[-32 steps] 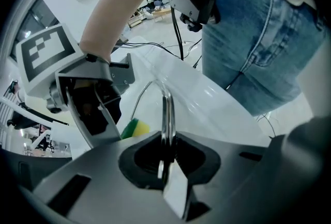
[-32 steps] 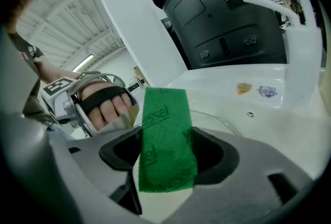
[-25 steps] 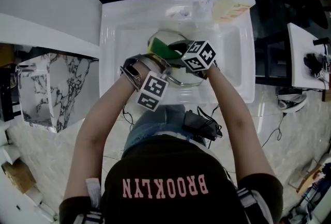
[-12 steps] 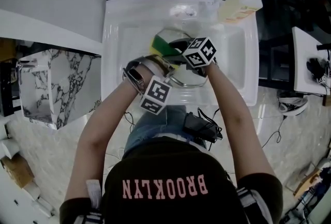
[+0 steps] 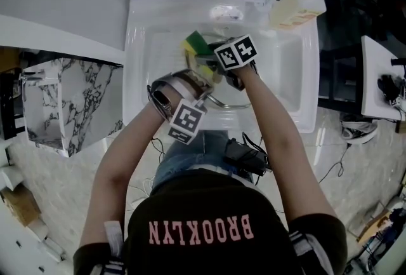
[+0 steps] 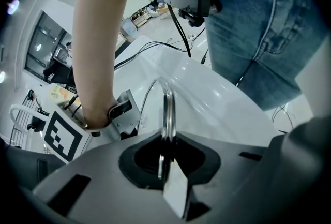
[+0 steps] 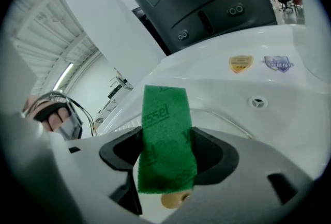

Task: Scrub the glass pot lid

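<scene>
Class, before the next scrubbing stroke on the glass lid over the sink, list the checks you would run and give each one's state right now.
1. Grip of the left tongs on the glass lid: ok, shut on its rim, lid edge-on.
2. Grip of the right tongs on the sponge: ok, shut across it.
3. Lid held above the sink: ok.
4. Sponge touching the lid: cannot tell.
5. Which sponge face meets the glass, green or yellow: cannot tell.
6. Soap or water on the sponge: cannot tell.
</scene>
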Tool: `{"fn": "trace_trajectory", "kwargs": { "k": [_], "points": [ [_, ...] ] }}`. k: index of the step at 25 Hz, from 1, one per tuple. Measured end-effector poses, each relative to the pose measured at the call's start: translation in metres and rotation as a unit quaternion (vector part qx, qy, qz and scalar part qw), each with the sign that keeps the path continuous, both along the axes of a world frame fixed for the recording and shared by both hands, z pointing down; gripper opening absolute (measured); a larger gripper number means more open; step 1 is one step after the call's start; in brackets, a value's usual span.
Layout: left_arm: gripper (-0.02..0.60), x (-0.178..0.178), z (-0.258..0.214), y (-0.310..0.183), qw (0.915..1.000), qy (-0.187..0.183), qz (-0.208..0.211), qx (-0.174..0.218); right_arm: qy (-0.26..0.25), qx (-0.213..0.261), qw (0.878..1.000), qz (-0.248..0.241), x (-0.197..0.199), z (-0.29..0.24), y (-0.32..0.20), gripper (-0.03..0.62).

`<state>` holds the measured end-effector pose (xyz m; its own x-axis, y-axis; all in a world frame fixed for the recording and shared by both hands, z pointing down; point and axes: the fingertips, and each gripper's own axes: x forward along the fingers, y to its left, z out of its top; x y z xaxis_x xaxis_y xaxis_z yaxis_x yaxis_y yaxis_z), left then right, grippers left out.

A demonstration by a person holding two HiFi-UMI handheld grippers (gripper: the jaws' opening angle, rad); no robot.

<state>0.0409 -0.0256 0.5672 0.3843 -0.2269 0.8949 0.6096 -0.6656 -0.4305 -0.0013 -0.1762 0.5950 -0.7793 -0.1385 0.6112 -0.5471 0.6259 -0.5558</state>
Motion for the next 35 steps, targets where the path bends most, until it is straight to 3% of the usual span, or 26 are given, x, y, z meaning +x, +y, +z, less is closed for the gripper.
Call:
{"fn": "trace_trajectory", "kwargs": {
  "k": [4,8,12,19,25,29,35],
  "points": [
    [0.040,-0.001,0.000,0.000,1.0000,0.002,0.000,-0.003,0.003,-0.055,0.997,0.060,0.009,0.012,-0.013,0.284],
    [0.040,0.000,0.000,0.000,1.0000,0.002,0.001,-0.006,-0.019,-0.127,0.983,0.129,0.022,0.023,-0.024,0.285],
    [0.040,-0.001,0.000,0.001,1.0000,-0.002,0.001,-0.008,-0.017,-0.174,0.975,0.136,0.032,0.030,-0.024,0.285],
    [0.040,-0.001,0.000,0.001,0.9999,-0.009,0.002,-0.011,0.088,-0.167,0.977,0.099,0.058,0.053,-0.017,0.285],
    [0.040,-0.002,0.001,0.001,0.9999,-0.012,0.001,-0.012,0.215,-0.167,0.958,0.088,0.116,0.089,-0.003,0.285],
    [0.040,-0.002,0.001,0.001,0.9999,-0.014,0.001,-0.009,0.185,-0.184,0.958,0.119,0.138,0.094,0.005,0.285],
    [0.040,-0.003,0.002,0.001,0.9996,-0.021,-0.005,-0.016,0.197,-0.164,0.961,0.101,0.159,0.093,0.016,0.285]
  ]
}}
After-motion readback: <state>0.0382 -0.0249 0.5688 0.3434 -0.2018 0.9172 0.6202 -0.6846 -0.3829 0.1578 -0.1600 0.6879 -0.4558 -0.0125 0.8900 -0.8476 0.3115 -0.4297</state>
